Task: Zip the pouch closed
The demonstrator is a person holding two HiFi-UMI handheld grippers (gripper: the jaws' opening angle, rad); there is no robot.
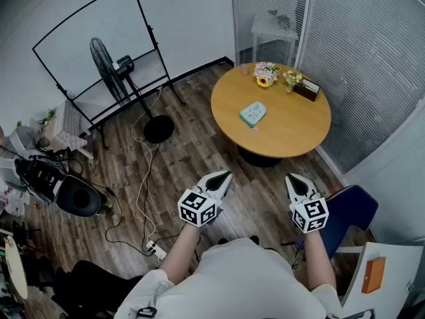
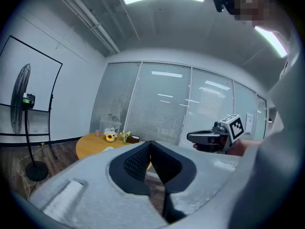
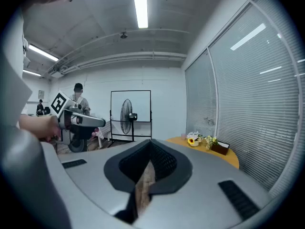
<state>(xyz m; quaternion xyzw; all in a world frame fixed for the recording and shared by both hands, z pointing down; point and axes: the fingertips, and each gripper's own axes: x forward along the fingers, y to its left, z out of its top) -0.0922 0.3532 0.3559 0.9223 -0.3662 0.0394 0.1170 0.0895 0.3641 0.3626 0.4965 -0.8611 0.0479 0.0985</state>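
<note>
Closed grippers (image 1: 226, 176) (image 1: 293, 179), teal pouch (image 1: 253, 113) (flat) on table (image 1: 295, 133)

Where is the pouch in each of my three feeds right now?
Head view: the pouch lies on the round table, left of its middle.
Left gripper view: probably the pale sliver at the table's near edge, just above the left gripper.
Right gripper view: not visible; the right gripper covers the table's near part.
Shared landmark: the sunflower bouquet on the table.
</note>
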